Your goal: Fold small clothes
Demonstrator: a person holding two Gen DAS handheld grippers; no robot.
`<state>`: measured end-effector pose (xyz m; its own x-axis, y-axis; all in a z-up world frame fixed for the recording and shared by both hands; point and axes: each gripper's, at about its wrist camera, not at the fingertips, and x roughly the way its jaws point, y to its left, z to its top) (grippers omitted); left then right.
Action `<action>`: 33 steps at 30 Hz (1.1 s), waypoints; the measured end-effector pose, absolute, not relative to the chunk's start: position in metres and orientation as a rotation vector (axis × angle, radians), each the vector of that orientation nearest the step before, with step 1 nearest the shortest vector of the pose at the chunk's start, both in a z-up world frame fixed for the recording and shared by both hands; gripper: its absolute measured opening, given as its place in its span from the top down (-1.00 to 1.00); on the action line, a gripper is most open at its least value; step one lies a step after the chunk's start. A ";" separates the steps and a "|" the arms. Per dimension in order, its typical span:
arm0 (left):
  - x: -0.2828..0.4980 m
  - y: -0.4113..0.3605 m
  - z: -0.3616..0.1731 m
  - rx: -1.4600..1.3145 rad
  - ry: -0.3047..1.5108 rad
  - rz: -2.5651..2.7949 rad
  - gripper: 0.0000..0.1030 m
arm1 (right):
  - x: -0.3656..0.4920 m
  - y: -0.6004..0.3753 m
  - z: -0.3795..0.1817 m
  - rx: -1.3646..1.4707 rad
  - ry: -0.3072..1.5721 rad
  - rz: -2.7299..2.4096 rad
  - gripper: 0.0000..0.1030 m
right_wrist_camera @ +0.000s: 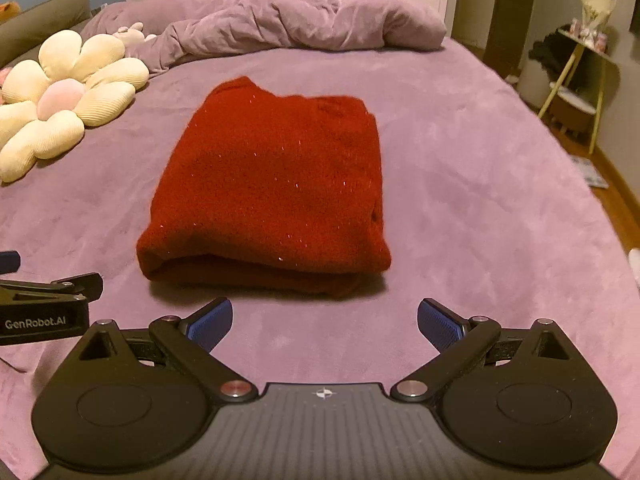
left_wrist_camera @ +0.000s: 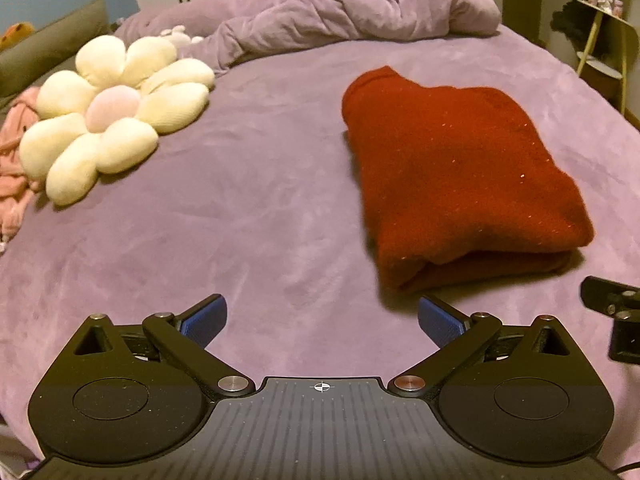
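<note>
A red knitted garment (right_wrist_camera: 268, 188) lies folded into a thick rectangle on the purple bed cover (right_wrist_camera: 460, 168). It also shows in the left wrist view (left_wrist_camera: 456, 176), ahead and to the right. My right gripper (right_wrist_camera: 324, 320) is open and empty, just short of the garment's near folded edge. My left gripper (left_wrist_camera: 322, 318) is open and empty, near the garment's near left corner, not touching it. The left gripper's body shows at the left edge of the right wrist view (right_wrist_camera: 44, 304). Part of the right gripper shows at the right edge of the left wrist view (left_wrist_camera: 616, 316).
A cream flower-shaped cushion (left_wrist_camera: 108, 112) lies at the left of the bed. A crumpled purple duvet (right_wrist_camera: 288, 20) lies along the far end. A pink garment (left_wrist_camera: 12, 156) sits at the far left edge. A side table (right_wrist_camera: 580, 76) stands right of the bed.
</note>
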<state>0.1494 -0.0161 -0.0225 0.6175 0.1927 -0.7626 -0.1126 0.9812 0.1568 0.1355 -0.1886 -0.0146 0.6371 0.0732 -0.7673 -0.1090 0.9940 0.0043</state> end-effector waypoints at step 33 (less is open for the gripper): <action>0.146 -0.020 -0.023 0.005 0.949 0.133 -1.00 | 0.135 -0.184 -0.007 -0.039 0.921 0.073 -0.92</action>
